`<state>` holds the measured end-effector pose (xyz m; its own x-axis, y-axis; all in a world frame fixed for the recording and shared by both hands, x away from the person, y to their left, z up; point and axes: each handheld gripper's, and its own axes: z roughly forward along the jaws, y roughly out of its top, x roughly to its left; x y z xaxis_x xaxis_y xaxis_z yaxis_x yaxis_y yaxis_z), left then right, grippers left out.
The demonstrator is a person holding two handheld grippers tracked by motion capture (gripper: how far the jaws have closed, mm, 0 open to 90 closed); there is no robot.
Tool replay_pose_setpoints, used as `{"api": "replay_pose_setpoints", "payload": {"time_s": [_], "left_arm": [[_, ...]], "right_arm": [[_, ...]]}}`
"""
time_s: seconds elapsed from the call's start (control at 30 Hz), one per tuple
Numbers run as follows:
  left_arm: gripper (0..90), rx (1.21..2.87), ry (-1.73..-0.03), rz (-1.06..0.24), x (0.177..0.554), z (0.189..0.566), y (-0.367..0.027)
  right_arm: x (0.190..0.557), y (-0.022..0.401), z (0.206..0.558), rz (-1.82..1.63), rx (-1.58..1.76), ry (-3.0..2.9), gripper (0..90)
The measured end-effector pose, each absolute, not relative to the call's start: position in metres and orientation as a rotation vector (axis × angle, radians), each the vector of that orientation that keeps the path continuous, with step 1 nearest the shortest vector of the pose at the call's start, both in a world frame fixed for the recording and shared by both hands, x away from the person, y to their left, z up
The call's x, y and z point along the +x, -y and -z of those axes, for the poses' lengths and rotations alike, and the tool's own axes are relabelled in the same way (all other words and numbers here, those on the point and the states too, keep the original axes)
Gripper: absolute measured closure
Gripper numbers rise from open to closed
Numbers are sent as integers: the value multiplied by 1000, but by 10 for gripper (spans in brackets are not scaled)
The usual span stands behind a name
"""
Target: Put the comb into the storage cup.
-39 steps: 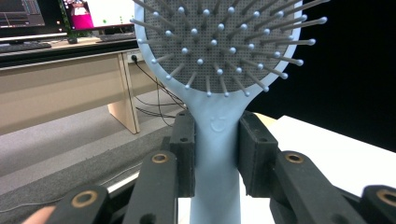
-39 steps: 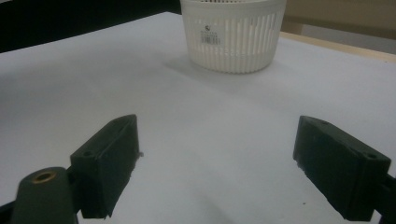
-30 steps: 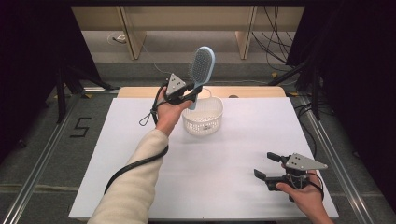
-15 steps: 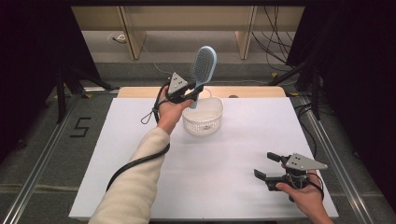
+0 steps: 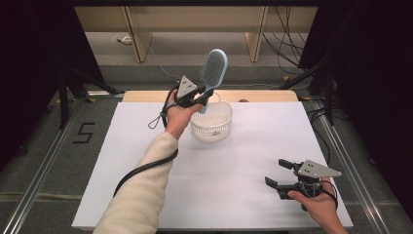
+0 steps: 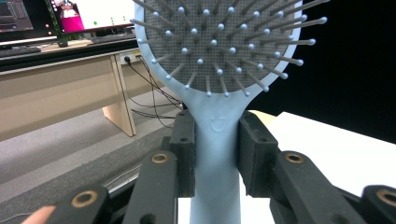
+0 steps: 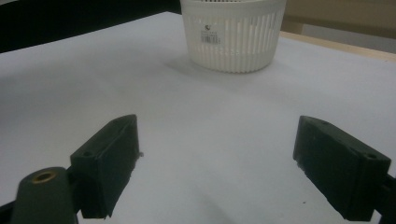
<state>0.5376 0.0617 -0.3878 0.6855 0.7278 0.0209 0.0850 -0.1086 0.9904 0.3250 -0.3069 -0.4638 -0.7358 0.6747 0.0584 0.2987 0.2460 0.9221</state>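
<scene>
A light blue hairbrush (image 5: 213,71) stands nearly upright above the white slatted basket (image 5: 212,122), head up and bristles toward me. My left gripper (image 5: 200,100) is shut on its handle, held over the basket's left rim. In the left gripper view the hairbrush (image 6: 218,140) handle sits clamped between the two black pads (image 6: 184,154), and its bristled head rises to the top of the frame. My right gripper (image 5: 278,173) rests low at the near right of the white table (image 5: 243,161), open with nothing between its jaws. In the right gripper view the basket (image 7: 233,32) stands straight ahead, well beyond the open right gripper (image 7: 224,168).
The white table sheet lies over a wooden board whose far edge (image 5: 263,95) shows behind the basket. Black cables (image 5: 287,39) trail on the floor at the back right. A floor mark "5" (image 5: 84,132) lies to the left. Desks and monitors (image 6: 88,14) stand beyond the table.
The left gripper and hairbrush have held almost still above the basket. The right gripper has not moved.
</scene>
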Motion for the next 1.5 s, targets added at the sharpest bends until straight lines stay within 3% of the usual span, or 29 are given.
{"api": "replay_pose_setpoints", "payload": {"time_s": [1.5], "left_arm": [[696, 1626, -681, -605, 544, 396, -59]], "right_arm": [[325, 307, 464, -1490, 894, -2171, 154]]}}
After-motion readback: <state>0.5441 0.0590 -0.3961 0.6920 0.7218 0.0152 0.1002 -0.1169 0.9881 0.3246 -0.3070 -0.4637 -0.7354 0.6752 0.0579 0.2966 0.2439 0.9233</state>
